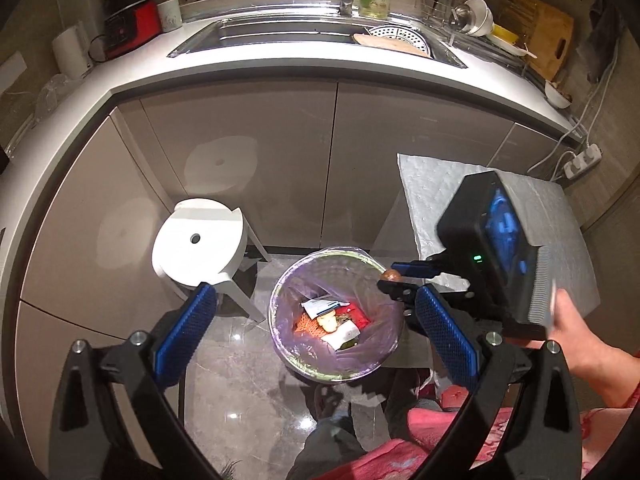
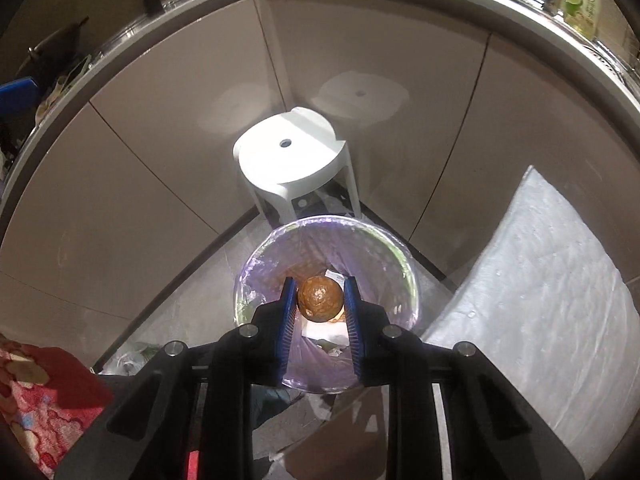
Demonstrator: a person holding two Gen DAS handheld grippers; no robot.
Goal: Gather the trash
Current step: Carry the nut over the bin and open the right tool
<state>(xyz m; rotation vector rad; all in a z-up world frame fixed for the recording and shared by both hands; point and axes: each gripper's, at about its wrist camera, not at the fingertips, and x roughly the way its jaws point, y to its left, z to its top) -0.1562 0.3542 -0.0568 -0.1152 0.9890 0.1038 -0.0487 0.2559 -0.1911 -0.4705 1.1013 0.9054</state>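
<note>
Holding the brown round fruit (image 2: 320, 299) clamped between my right gripper (image 2: 320, 300) pads, I have it above the bin (image 2: 404, 272), near its right rim in the left wrist view. I should carry it toward the middle of the purple liner (image 2: 372, 264) before letting go. My left gripper (image 1: 316, 336) hangs spread wide, empty.

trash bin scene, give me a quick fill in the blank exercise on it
1. The right hand-held gripper is shut on a round ____ ball.
2. The trash bin is lined with a ____ plastic bag.
3. Beside the bin stands a white ____.
4. The left hand-held gripper is ____.

Missing words: brown; purple; stool; open
</note>
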